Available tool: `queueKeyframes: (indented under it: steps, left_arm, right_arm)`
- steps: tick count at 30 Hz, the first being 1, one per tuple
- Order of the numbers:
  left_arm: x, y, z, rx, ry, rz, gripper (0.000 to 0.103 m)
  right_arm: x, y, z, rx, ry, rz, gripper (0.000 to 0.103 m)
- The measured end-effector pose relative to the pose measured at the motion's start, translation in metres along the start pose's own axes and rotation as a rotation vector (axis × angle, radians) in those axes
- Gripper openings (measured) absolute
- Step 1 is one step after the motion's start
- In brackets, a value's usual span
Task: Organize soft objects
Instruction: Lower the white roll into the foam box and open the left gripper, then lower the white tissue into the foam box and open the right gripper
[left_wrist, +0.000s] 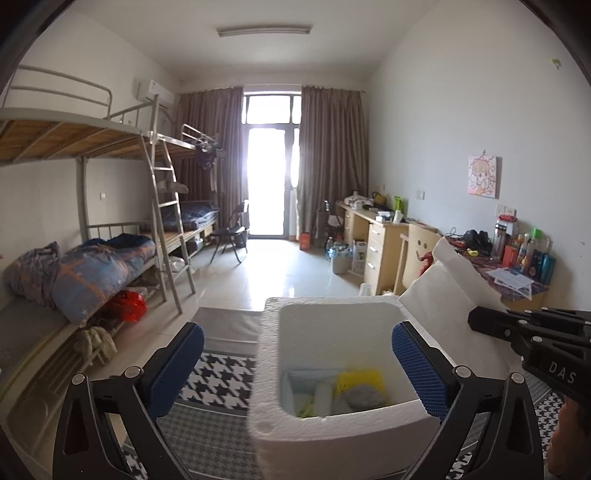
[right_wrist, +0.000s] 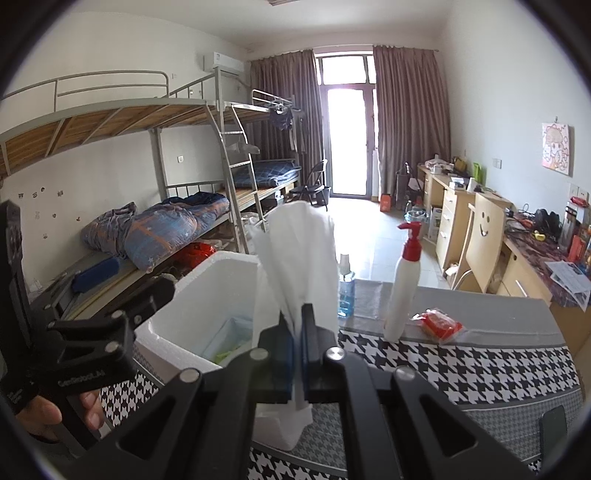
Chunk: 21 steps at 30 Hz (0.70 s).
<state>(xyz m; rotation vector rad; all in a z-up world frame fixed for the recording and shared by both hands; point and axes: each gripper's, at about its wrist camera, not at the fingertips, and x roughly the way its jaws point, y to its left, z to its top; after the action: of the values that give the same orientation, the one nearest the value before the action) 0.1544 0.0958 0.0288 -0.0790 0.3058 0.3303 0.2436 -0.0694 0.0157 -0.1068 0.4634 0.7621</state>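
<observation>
At the near edge of the desk (right_wrist: 480, 369), covered in a houndstooth cloth, stood a white foam box (left_wrist: 332, 435) with its top open. Seen from the left wrist, the left gripper (left_wrist: 297, 363) had its jaws spread wide, one blue pad at 9 o'clock outside the box's left wall, the other at 3 o'clock over its right rim, nothing pressed between them. Down inside lay a yellow mesh piece (left_wrist: 360, 380), a grey pad (left_wrist: 364, 398) and a white roll (left_wrist: 323, 398). The right gripper (right_wrist: 298, 354) had its jaws pinched on a white sheet (right_wrist: 299, 251), which rose upright just right of the box rim. At 2 o'clock from the sheet stood a white pump bottle (right_wrist: 404, 284), a blue spray bottle (right_wrist: 346, 291) just beside the sheet, and a red packet (right_wrist: 439, 325) farther right. Beyond the desk's far edge the tiled floor (right_wrist: 373, 236) lay open toward the window
</observation>
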Motion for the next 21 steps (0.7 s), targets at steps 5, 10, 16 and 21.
queueKeyframes:
  steps: [5,10,16,21]
  left_arm:
    - [-0.001,0.007,-0.002,-0.005,-0.001,0.034,0.102]
    - [0.000,0.016,-0.003,-0.019,0.007,0.030,0.102]
    - [-0.003,0.023,-0.004,-0.033,0.007,0.030,0.102]
    - [-0.006,0.029,-0.008,-0.039,0.010,0.037,0.102]
  right_arm:
    - [0.007,0.007,0.004,-0.011,0.009,0.017,0.006]
    - [0.017,0.011,0.005,-0.009,0.032,0.031,0.006]
    - [0.026,0.018,0.006,-0.020,0.044,0.038,0.006]
    - [0.033,0.029,0.009,-0.037,0.049,0.052,0.006]
